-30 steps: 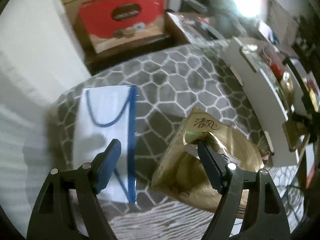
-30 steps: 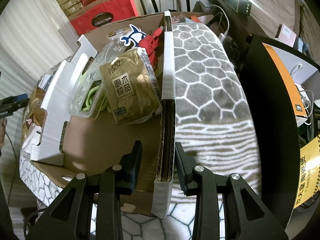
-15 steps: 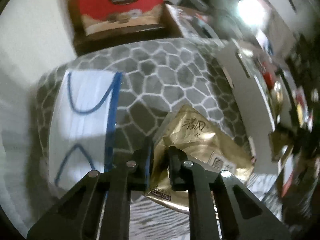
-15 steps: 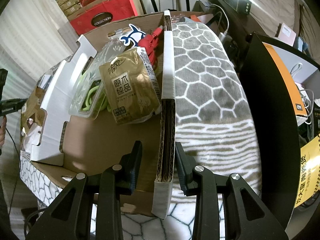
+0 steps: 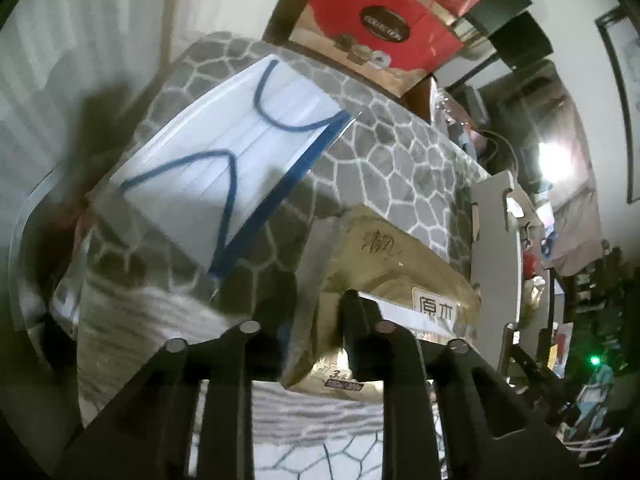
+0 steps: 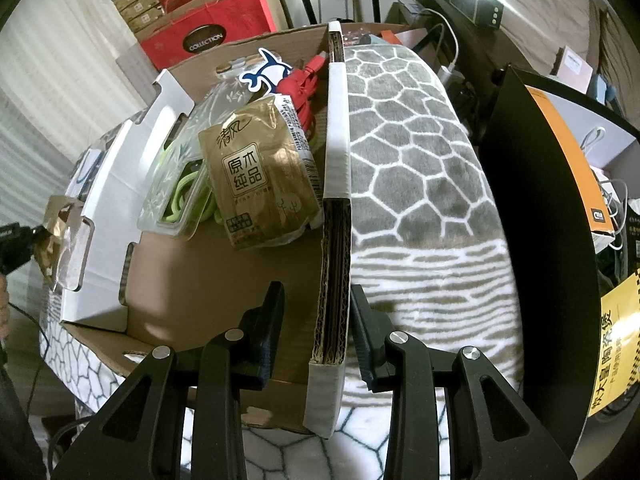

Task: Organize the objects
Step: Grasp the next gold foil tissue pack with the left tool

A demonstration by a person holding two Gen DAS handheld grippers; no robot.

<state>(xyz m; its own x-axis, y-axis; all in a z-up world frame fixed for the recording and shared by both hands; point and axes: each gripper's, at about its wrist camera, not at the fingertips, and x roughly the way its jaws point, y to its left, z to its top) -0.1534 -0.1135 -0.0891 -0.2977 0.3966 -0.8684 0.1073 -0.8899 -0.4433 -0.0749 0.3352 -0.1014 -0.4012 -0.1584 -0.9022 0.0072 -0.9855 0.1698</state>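
Gold tissue pack (image 5: 400,276): lies just beside the white outer wall of the box, on the patterned blanket; its near end sits between the left gripper's jaws, and black characters show on its top and on a white label.
Left gripper (image 5: 316,320): jaws narrow and opening; the pack's clear end and gold corner are between them, and the pads seem to press the wrapper, though blur and shadow make the contact hard to judge.
Face mask (image 5: 224,152): white with blue ear loops, in a clear sleeve with a blue edge, flat on the blanket to the left of the gold pack, near it but apart.
Blanket (image 5: 400,148): grey with a white honeycomb pattern, changing to wavy stripes toward the camera.
Cardboard box (image 6: 168,276): open, brown inside, white outside; its left wall has cut-out slots.
Box contents: a second gold tissue pack (image 6: 260,176) leans on a clear case of green bands (image 6: 184,184); behind them are a red cable (image 6: 304,84) and a blue-and-white whale sticker (image 6: 266,70).
Right gripper (image 6: 316,322): jaws narrow, straddling the box's right wall (image 6: 334,280); the right pad is against the wall, the left pad stands a little off it.
Red gift box (image 6: 208,30): behind the cardboard box, with a dark oval label.
Left edge of right view: the left gripper's dark tip with a piece of gold wrapper.
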